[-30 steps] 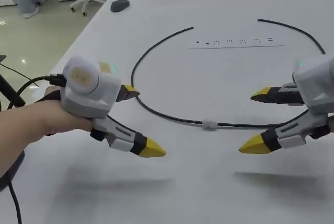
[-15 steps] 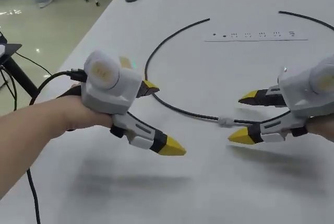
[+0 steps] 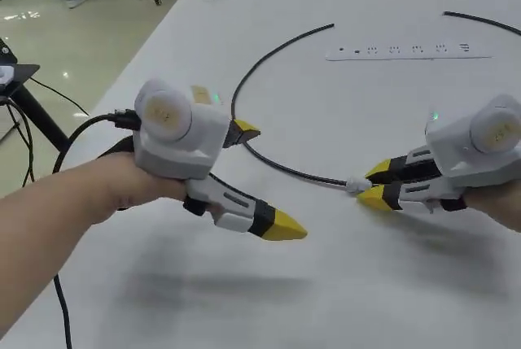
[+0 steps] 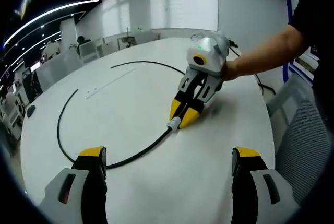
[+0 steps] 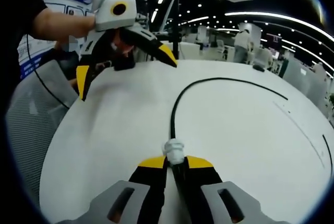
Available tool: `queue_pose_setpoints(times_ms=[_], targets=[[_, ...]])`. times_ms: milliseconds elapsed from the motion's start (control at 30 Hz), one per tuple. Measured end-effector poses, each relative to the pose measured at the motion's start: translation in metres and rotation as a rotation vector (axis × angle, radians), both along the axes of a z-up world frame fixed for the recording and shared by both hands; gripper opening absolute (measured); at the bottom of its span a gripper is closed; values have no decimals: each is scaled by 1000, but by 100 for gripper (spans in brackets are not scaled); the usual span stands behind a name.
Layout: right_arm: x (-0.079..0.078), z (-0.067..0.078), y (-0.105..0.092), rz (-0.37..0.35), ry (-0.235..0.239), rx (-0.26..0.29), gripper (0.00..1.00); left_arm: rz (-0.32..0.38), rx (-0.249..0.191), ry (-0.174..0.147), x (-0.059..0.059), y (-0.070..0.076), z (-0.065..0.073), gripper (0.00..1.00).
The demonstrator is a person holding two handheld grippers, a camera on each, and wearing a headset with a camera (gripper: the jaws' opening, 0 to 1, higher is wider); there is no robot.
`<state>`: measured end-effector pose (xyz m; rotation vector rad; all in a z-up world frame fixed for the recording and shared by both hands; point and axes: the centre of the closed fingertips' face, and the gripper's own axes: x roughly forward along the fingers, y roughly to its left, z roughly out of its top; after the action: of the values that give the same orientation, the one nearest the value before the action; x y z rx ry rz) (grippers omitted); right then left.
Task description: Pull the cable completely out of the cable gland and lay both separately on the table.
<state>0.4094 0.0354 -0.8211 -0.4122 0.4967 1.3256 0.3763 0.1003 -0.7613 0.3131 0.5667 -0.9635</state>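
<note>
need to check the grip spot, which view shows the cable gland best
The right gripper view: the white cable gland sits close and sharp just ahead of the right tool tips, on the black cable. The head view and left gripper view show it as a small white speck there.

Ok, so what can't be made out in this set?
Head view: the cable past the right gripper lies under it, and its far stretch is cut by the right edge.
Right gripper view: the jaws cover the cable just behind the cable gland, hiding how deep it sits.
Head view: marks on the white strip are too small to read.
</note>
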Motion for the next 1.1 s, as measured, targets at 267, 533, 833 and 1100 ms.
queue_pose_setpoints(times_ms=[267,533,833,1100], targets=[[-47,21,-9,-8,134,125,8,56,-219,100,-17,-24,14,98],[-100,68,-29,16,152,212,7,7,-476,240,-52,-69,39,70],[-144,123,-35,102,2,268,7,-164,-553,339,-99,-111,60,39],[-159,137,-45,125,-45,280,7,-225,-603,386,-116,-117,72,16]])
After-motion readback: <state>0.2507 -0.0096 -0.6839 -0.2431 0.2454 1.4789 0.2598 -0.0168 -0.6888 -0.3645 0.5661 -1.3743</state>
